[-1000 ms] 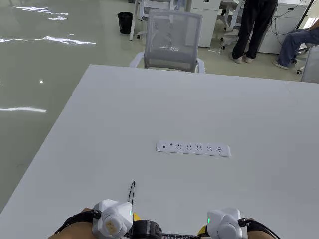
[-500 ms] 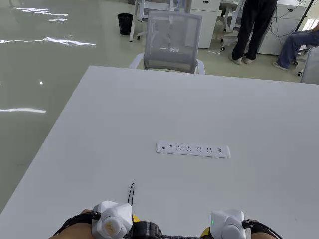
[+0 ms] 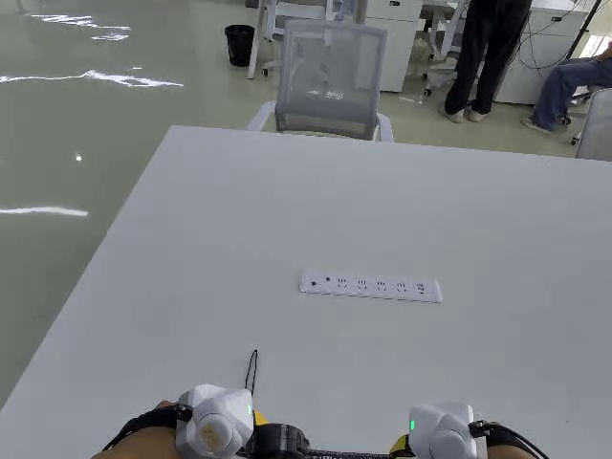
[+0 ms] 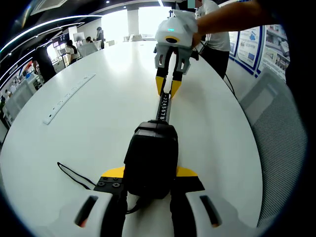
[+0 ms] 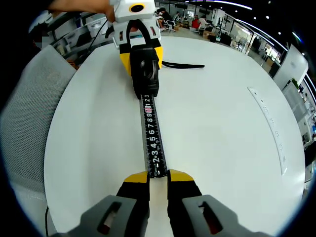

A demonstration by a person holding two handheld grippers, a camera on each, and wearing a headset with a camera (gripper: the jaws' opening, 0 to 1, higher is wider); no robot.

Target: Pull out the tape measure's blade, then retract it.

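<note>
The left hand-held gripper (image 4: 150,174) clamps the tape measure (image 4: 151,153); the right hand-held gripper (image 5: 158,176) pinches its blade (image 5: 151,133) over the table (image 5: 217,118).

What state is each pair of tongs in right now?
Left tongs: shut on the tape measure case.
Right tongs: shut on the end of the blade, which is pulled out.

The blade's (image 5: 152,143) end hook is hidden between the jaws of the right gripper (image 5: 158,176). The tape measure case (image 4: 150,160) covers the inner jaw faces of the left gripper (image 4: 150,174). The head view's bottom edge cuts off both grippers and most of the case.
</note>
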